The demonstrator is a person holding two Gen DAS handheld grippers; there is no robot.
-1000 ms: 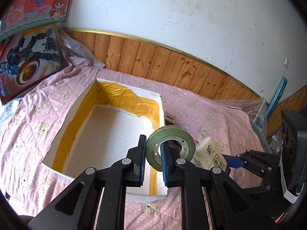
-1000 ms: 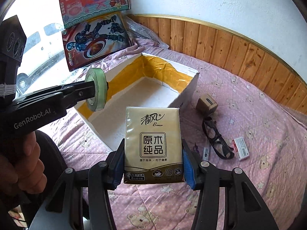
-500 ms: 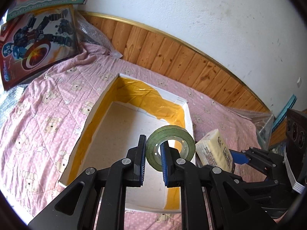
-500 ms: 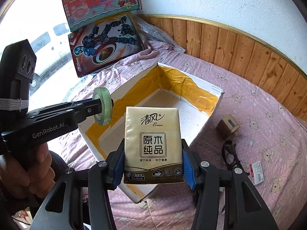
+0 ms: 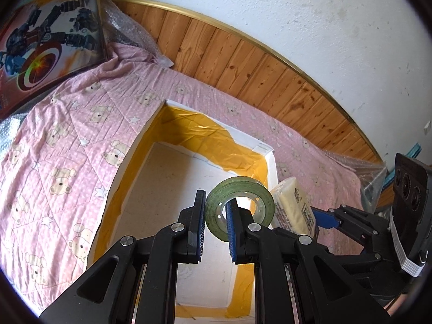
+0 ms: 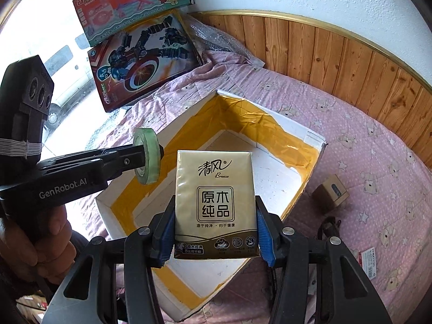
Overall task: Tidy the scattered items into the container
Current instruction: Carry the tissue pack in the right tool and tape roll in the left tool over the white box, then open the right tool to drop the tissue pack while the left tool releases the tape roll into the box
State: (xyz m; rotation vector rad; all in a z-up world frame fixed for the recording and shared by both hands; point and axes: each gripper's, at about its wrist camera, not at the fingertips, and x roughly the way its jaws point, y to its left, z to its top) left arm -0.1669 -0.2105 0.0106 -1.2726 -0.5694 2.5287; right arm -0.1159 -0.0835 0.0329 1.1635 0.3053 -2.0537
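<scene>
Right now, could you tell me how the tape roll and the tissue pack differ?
The tape roll is a green ring; the tissue pack is a flat gold rectangle. The left gripper pinches the roll's wall, one finger through its hole; the right gripper clamps the pack's sides. Both are held above the box.

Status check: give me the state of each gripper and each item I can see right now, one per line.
left gripper: shut on tape roll, over the box
tape roll: held on edge, wall pinched
right gripper: shut on tissue pack
tissue pack: held upright over the box
box: open, nothing visible inside
small carton: lying on the quilt, outside the box
glasses: on the quilt, partly hidden
</scene>
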